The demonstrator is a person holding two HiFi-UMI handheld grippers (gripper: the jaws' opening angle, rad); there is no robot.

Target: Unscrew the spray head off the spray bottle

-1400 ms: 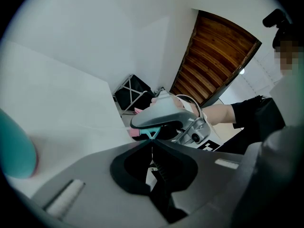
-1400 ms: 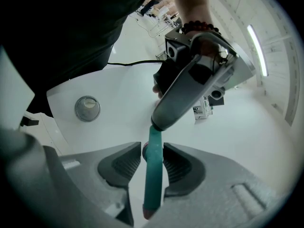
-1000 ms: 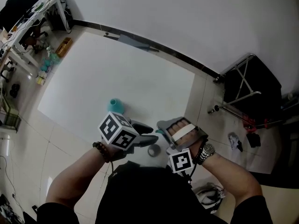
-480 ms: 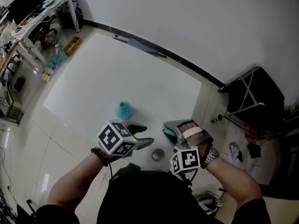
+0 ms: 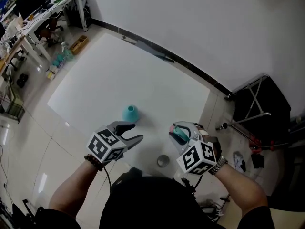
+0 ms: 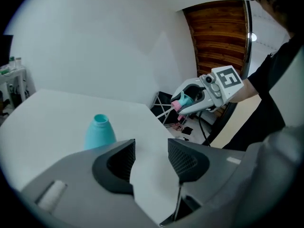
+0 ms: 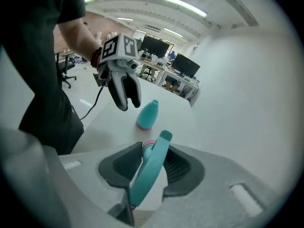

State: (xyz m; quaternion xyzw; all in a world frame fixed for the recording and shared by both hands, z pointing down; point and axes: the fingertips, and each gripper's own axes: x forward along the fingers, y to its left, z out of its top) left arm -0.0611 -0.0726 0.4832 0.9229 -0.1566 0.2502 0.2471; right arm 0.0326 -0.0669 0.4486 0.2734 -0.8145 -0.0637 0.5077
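The teal spray bottle (image 5: 130,113) stands upright on the white table with its neck bare, and it also shows in the left gripper view (image 6: 100,132) and the right gripper view (image 7: 147,114). My left gripper (image 5: 131,131) hovers just in front of the bottle, apart from it, open with nothing between its jaws (image 6: 151,148). My right gripper (image 5: 178,132) is off to the right of the bottle, shut on the teal and pink spray head (image 7: 149,172). The spray head (image 6: 182,100) is held clear of the bottle.
The white table top (image 5: 119,75) reaches toward the wall. A small grey round object (image 5: 162,161) lies on the floor by the person's body. A black folding stand (image 5: 259,104) is at the right, and cluttered desks (image 5: 43,8) are at the far left.
The two grippers have drawn apart. The right gripper has rolled over with the spray head in it. The left gripper's jaws stand wider and sit lower left of the bottle.
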